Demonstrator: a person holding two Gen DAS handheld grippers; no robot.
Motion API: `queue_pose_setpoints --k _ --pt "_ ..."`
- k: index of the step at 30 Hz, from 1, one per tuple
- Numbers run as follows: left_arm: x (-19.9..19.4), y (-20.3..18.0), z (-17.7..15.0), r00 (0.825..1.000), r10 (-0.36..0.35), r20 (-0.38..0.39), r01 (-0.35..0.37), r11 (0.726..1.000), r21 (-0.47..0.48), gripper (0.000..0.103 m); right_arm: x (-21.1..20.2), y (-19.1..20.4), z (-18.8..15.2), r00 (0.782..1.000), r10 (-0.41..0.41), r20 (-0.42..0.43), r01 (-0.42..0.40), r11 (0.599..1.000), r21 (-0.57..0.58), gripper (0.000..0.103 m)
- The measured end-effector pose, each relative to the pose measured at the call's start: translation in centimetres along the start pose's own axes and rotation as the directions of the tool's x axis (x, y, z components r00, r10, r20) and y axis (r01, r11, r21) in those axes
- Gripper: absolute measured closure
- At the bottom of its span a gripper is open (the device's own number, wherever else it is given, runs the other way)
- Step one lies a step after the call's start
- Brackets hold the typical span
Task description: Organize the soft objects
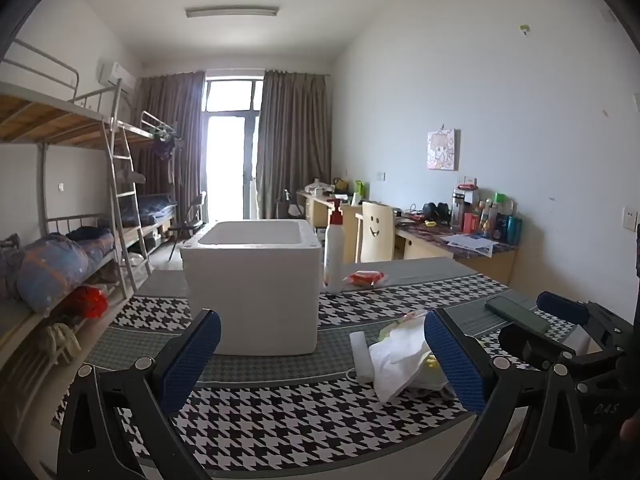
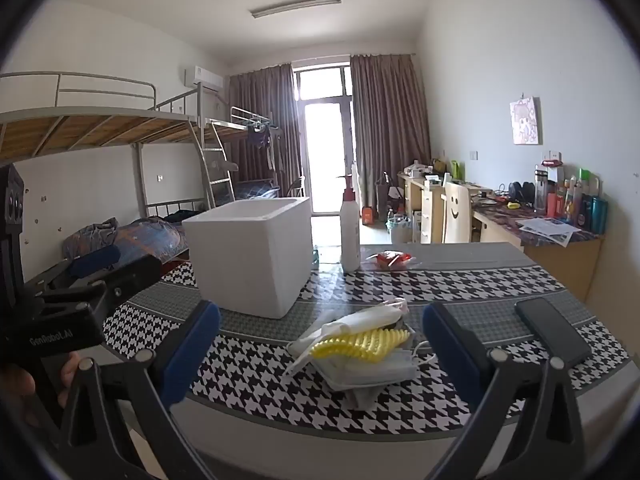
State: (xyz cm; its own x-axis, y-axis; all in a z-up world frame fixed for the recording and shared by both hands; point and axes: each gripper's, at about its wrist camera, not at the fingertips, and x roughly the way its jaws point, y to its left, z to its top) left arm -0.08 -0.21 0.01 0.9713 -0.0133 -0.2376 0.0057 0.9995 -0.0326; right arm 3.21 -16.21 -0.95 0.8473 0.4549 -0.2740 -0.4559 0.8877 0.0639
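Houndstooth tablecloth (image 2: pixel 280 396), soft pile (image 2: pixel 362 354) (cloth, yellow ridged sponge, mask) beside foam box (image 2: pixel 252 256). Straight ahead of right gripper (image 2: pixel 322 354), jaws wide, empty, long axis crosswise. Off right of left gripper (image 1: pixel 322 360), likewise agape; right nearer.

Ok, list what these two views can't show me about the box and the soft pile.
- Foam box interior: hidden by its own walls in both wrist views.
- Bottom of the soft pile: right wrist view, covered by the yellow ridged piece and white cloth.
- Red packet label: too small in both views.
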Motion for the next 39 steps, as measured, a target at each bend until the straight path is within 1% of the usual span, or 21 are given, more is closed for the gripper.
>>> queue_pose_setpoints --k 1,8,9,14,20,23,28,35,39 --pt "0.2 0.4 0.1 1.000 -0.003 -0.009 0.003 1.000 -0.015 0.001 0.0 0.0 0.0 1.000 -0.001 -0.007 0.001 1.000 -0.001 0.001" --pt "-0.6 0.2 0.0 1.000 -0.015 0.001 0.015 1.000 -0.010 0.001 -0.1 0.0 0.0 1.000 -0.001 -0.002 0.001 1.000 0.001 0.001" --pt "0.1 0.1 0.0 1.000 -0.013 -0.011 0.013 1.000 -0.010 0.001 -0.1 0.0 0.0 1.000 -0.002 -0.002 0.002 1.000 0.002 0.001" --pt "0.2 0.0 -0.1 1.000 -0.003 -0.015 0.003 1.000 -0.002 0.001 -0.5 -0.2 0.0 1.000 -0.004 -0.002 0.004 1.000 -0.001 0.001" --pt "0.4 -0.2 -0.3 0.999 -0.020 -0.026 0.021 1.000 0.010 0.001 -0.2 -0.2 -0.1 1.000 -0.007 -0.004 0.007 1.000 0.001 0.001" --pt "0.2 -0.3 -0.2 1.000 -0.007 -0.018 0.007 1.000 0.013 0.001 0.0 -0.3 -0.1 1.000 -0.007 -0.004 0.007 1.000 0.005 0.001" --pt "0.2 -0.5 -0.2 0.999 -0.026 -0.020 0.026 0.999 0.022 0.001 0.2 -0.3 -0.1 1.000 -0.008 -0.003 0.008 1.000 0.001 0.001" --pt "0.3 -0.2 -0.3 0.999 -0.033 -0.037 0.033 0.999 0.008 0.001 0.0 -0.6 0.0 1.000 -0.009 -0.004 0.009 1.000 0.006 0.001" --pt "0.1 -0.2 -0.2 0.999 -0.028 -0.029 0.028 1.000 0.003 0.001 -0.1 -0.6 0.0 1.000 -0.009 -0.004 0.009 1.000 0.005 0.001"
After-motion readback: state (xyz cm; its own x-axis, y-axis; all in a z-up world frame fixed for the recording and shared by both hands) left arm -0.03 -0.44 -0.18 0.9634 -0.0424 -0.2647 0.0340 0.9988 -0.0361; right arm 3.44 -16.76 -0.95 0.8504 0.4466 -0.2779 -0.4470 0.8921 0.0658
